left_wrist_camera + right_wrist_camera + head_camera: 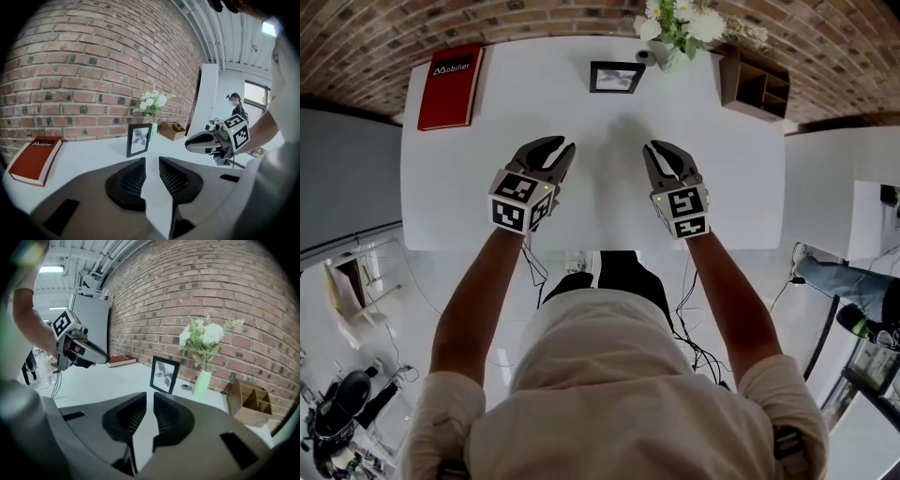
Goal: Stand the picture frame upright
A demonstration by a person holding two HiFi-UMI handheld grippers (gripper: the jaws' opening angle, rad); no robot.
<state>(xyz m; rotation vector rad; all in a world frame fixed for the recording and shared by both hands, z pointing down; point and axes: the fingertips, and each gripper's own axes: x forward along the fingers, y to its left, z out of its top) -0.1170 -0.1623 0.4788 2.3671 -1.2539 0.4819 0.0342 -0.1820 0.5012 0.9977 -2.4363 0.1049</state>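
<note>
Nearest the person, two bare forearms were held out over the white desk (487,187), each carrying a pair of tongs with a cube of square markers. The left tongs (561,145) were seen above the near half of the desk with the jaws parted by a narrow gap, and nothing was held between them. The right tongs (659,146) were raised beside them, a little apart from them, with an even narrower slit between the jaws and nothing gripped there either. Both pairs were pointed towards the far edge and slightly downwards, clear of the desk. Beyond them a bare stretch of desk was left open. At the far edge the black picture frame (616,77) was found standing upright, facing the person, well apart from both tongs. To its left a red book (450,86) was laid flat at the far corner. To its right a vase of white flowers (680,28) was set, and further right a wooden box (755,86) with compartments. Behind everything a brick wall (93,70) was seen.
</note>
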